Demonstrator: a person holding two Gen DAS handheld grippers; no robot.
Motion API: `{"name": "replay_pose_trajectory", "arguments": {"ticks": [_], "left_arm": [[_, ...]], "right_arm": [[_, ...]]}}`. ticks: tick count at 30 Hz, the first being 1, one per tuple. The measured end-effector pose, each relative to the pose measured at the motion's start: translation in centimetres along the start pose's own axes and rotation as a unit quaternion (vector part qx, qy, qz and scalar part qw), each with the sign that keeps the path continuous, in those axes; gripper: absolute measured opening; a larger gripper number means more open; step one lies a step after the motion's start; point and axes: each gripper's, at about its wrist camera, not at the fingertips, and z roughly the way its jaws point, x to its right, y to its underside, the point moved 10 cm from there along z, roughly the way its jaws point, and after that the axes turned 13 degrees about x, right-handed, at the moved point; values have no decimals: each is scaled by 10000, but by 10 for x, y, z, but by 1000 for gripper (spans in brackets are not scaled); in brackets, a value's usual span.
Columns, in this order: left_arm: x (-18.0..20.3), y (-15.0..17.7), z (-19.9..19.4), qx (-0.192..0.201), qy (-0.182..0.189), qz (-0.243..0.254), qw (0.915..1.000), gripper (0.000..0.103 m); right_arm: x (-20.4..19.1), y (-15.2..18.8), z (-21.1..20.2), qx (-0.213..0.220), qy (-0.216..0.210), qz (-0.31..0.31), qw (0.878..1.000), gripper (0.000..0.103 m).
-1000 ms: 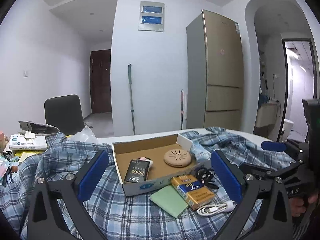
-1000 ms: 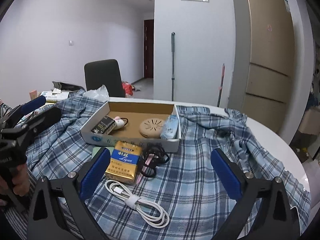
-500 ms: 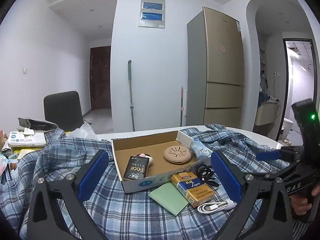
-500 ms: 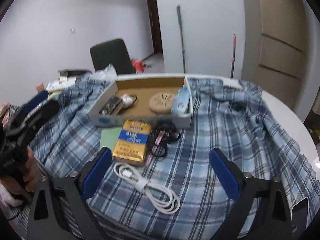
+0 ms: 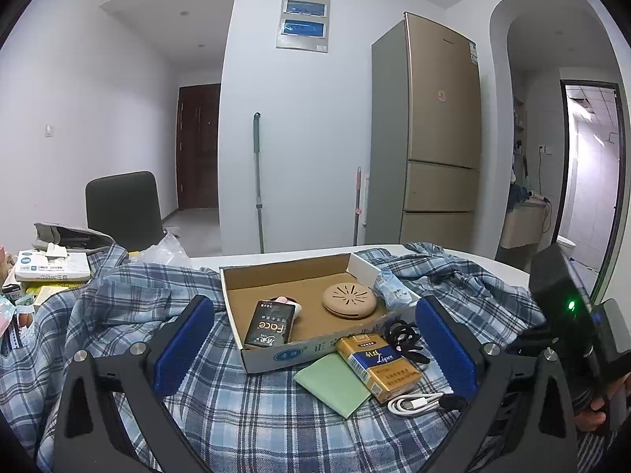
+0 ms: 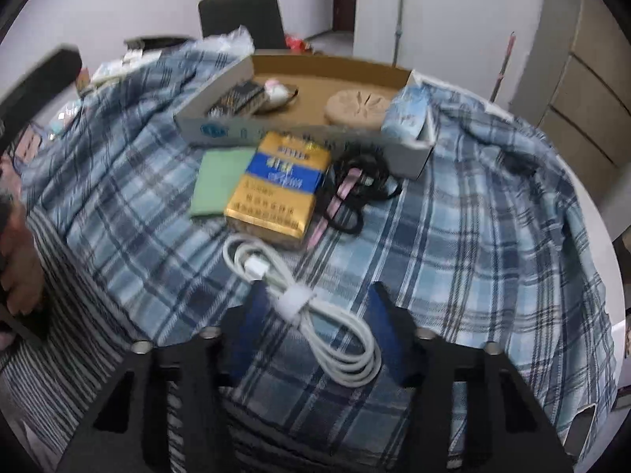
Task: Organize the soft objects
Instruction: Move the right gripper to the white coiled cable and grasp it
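A blue plaid shirt (image 6: 493,236) is spread over the table. On it lies a coiled white cable (image 6: 315,315) with a strap round its middle. My right gripper (image 6: 319,331) points steeply down over the cable. Its jaws are closing, one blue pad on each side of the coil, and I see no firm squeeze. My left gripper (image 5: 315,347) hangs open above the shirt (image 5: 236,414) with nothing between its pads, facing the cardboard box (image 5: 276,354). The white cable (image 5: 414,402) also shows in the left wrist view, at the lower right.
Beside the box lie a yellow cigarette pack (image 6: 280,193), a green sheet (image 6: 221,181) and black looped bands (image 6: 363,185). The box holds a black packet (image 5: 270,325), a round beige disc (image 5: 349,299) and a tissue pack (image 6: 406,114). A chair (image 5: 122,209) and clutter stand at left.
My right gripper has tipped downward and dropped over the white cable, and its jaws have narrowed from wide open to closely flanking the coil. The left gripper has stayed put.
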Motion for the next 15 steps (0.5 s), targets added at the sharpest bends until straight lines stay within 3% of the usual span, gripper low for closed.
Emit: {"name": "replay_pose_trajectory", "arguments": {"ticks": [8, 11, 15], "left_arm": [[-3, 6, 5, -202, -7, -130, 9997, 103], [-1, 5, 4, -170, 12, -102, 9998, 103], [-2, 5, 4, -169, -14, -94, 9998, 103]], "right_arm": [[1, 15, -1, -482, -103, -228, 9985, 43], [-5, 22, 0, -622, -97, -611, 9961, 42], [-3, 25, 6, -702, -53, -534, 9961, 32]]}}
